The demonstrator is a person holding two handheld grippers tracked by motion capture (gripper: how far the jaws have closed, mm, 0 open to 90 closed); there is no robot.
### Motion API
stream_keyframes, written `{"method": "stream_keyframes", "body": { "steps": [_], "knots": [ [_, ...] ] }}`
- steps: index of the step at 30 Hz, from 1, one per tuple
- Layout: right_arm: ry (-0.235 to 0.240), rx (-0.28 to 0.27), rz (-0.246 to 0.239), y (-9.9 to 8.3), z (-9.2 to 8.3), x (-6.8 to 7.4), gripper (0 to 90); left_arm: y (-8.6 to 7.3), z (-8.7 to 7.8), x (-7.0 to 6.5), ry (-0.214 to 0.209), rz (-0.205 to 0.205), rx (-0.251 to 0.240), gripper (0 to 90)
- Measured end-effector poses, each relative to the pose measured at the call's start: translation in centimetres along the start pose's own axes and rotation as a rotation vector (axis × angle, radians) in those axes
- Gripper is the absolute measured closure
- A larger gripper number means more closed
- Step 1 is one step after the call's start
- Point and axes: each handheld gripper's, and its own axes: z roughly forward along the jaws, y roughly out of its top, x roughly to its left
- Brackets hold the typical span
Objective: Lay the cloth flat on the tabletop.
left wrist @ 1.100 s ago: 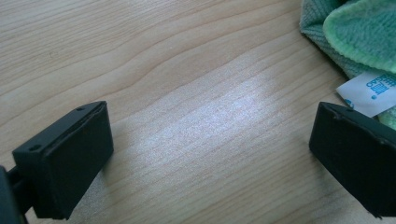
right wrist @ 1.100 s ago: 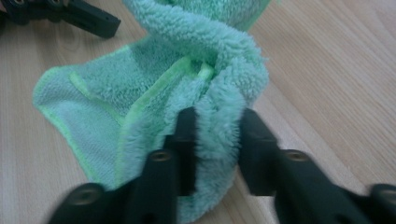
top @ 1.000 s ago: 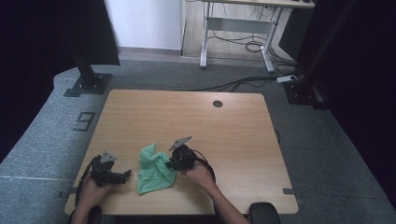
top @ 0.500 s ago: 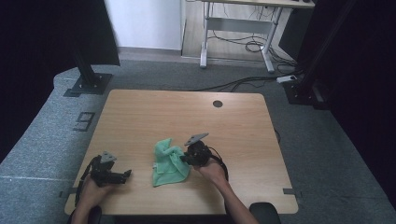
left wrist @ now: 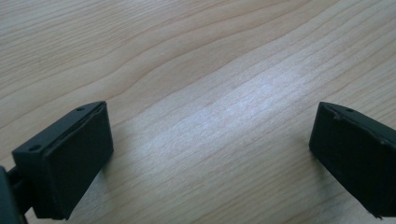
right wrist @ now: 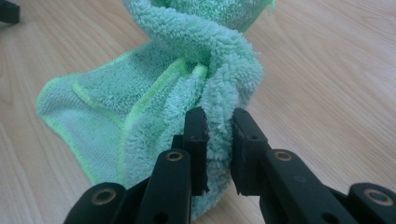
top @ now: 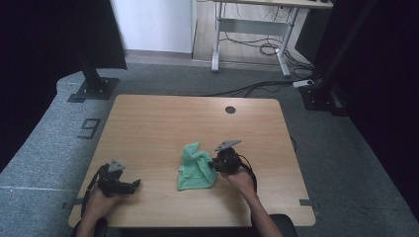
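Observation:
A crumpled green cloth (top: 195,166) lies on the wooden table (top: 163,123) near its front edge, a little right of centre. My right gripper (top: 216,165) is at the cloth's right side, shut on a bunched fold. In the right gripper view the cloth (right wrist: 154,93) is pinched between the two black jaws of that gripper (right wrist: 219,149). My left gripper (top: 132,184) rests at the front left of the table, well away from the cloth, open. In the left gripper view the left gripper (left wrist: 210,154) has its jaws wide apart over bare wood.
A round cable hole (top: 230,109) sits near the table's far edge. Black stand bases (top: 94,89) rest on the grey floor at the left and right. Another desk frame (top: 252,29) with cables stands behind.
My right gripper has dragged the green cloth to the right across the table, about a hand's width. The left gripper has stayed in place.

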Motion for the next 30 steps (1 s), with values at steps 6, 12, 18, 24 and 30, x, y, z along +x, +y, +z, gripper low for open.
{"method": "stream_keyframes", "body": {
  "steps": [6,12,18,24,30],
  "knots": [
    [-0.005,0.004,0.008,-0.4,-0.1,-0.8,76.1,0.1,0.1,-0.2,-0.002,0.001,0.001,0.0],
    [-0.023,-0.018,0.011,-0.3,-0.7,-0.9,51.3,0.3,0.2,-0.3,0.005,-0.007,0.005,0.0],
    [-0.071,-0.042,0.021,-0.8,-2.1,-1.1,29.9,1.7,0.1,-1.7,0.004,0.032,-0.020,0.0],
    [-0.084,-0.046,0.016,-1.9,-3.0,-1.2,38.0,4.6,0.5,-4.9,-0.092,0.070,-0.096,0.0],
    [-0.038,-0.057,0.015,-2.6,-3.3,-0.8,48.1,7.1,2.0,-8.6,-0.177,0.128,-0.107,0.0]
  ]
}}
